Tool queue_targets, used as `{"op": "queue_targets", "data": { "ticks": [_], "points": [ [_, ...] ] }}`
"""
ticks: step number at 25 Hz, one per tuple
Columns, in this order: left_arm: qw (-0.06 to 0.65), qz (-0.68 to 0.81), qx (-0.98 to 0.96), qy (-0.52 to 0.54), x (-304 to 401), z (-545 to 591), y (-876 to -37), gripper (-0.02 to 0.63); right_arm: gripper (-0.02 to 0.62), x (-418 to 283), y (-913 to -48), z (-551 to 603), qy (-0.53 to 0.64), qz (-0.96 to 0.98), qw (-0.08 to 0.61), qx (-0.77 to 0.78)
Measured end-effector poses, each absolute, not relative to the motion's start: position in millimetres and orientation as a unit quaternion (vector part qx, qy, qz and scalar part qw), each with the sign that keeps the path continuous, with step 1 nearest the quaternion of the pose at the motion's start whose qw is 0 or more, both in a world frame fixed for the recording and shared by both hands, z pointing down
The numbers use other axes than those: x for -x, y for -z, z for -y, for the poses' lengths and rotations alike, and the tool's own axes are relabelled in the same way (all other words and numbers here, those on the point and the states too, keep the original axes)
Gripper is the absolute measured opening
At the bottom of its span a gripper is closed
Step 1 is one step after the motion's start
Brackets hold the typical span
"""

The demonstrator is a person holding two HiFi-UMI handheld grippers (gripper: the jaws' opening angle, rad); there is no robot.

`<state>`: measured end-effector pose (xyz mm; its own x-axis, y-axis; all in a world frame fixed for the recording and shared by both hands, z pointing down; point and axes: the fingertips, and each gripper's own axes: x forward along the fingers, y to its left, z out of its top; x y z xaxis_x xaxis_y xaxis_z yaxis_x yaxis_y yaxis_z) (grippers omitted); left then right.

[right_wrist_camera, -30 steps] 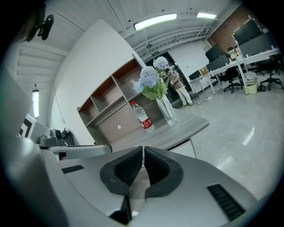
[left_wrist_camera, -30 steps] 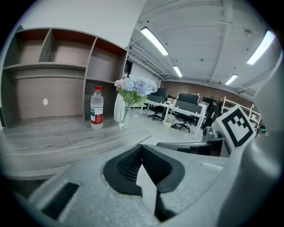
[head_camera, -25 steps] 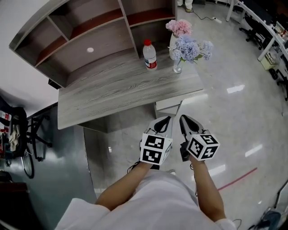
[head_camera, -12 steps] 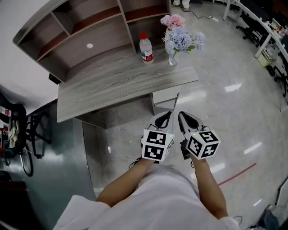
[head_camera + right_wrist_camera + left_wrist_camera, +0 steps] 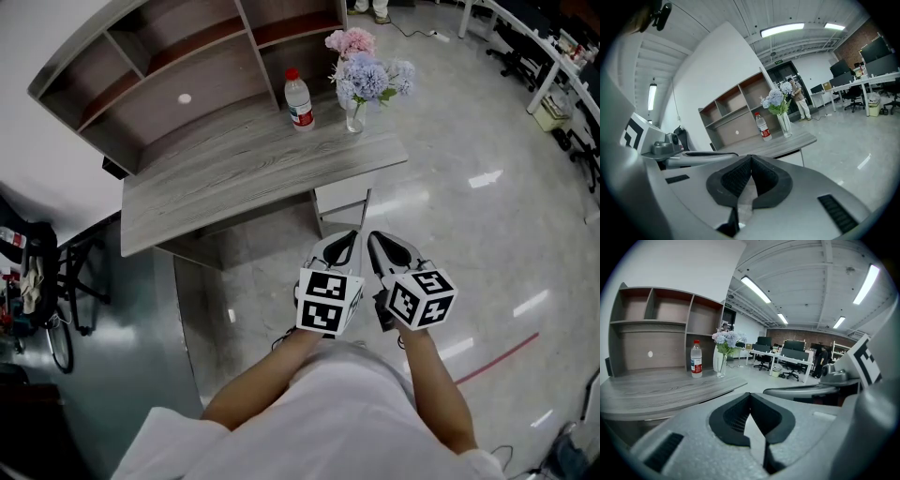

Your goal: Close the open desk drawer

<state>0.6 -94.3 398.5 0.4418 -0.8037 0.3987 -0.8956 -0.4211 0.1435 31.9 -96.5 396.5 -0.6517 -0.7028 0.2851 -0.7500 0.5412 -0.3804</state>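
Note:
The grey wood desk (image 5: 234,173) stands ahead of me. Its white drawer front (image 5: 339,199) shows under the right end, also seen as the drawer front (image 5: 797,158) in the right gripper view; I cannot tell how far it stands out. My left gripper (image 5: 351,235) and right gripper (image 5: 373,236) hang side by side over the floor, a short way in front of the drawer and touching nothing. Both are shut with nothing between the pads, as the left gripper (image 5: 750,395) and the right gripper (image 5: 750,157) show in their own views.
On the desk's far right stand a water bottle (image 5: 298,100) and a glass vase of flowers (image 5: 361,80), with a shelf unit (image 5: 178,66) behind. A black rack with bags (image 5: 37,281) is at the left. Office desks and chairs (image 5: 553,66) fill the far right. The floor is glossy.
Both grippers have drawn back from the desk together, still shut. The desk and drawer front now sit farther away and higher in the head view.

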Motion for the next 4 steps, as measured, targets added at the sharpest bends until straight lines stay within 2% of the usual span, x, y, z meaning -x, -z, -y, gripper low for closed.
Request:
{"op": "queue_targets", "data": {
  "ticks": [4],
  "points": [
    [0.17,0.508,-0.832,-0.14,-1.4,91.2,-398.9,0.002,0.002,-31.0,-397.8,93.5,-0.241,0.877,0.05,-0.413]
  ]
}}
